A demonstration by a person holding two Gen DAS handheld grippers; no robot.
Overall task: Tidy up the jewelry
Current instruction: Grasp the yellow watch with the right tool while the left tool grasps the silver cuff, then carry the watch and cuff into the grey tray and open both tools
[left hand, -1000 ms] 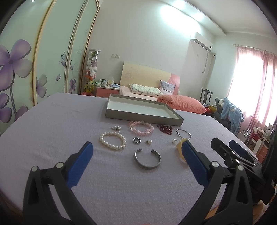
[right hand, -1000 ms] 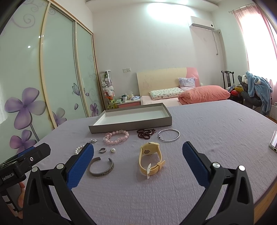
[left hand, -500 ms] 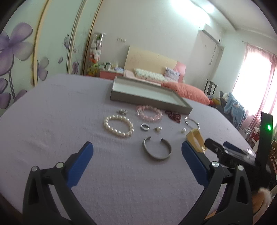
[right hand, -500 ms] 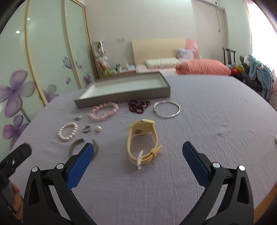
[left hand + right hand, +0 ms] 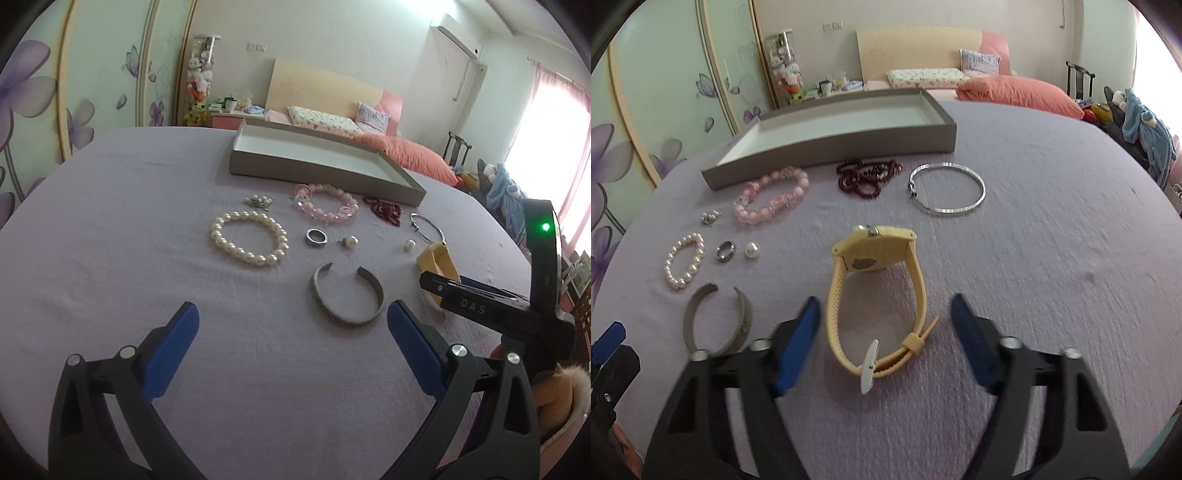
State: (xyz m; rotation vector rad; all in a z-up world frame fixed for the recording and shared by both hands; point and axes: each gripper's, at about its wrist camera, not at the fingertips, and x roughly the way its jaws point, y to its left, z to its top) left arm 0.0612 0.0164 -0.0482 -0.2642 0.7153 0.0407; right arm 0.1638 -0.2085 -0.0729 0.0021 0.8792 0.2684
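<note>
On purple cloth: one watch, perhaps five bracelets, one tray.

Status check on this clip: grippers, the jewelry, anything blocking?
Right gripper closing, yellow watch between the jaws, pads not on it yet. Left gripper open, short of the grey cuff bangle. Grey tray holds nothing. Nothing blocking.

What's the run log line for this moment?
stage: reach | right gripper: closing around watch, pads not touching | left gripper: open, near cuff | tray: empty
</note>
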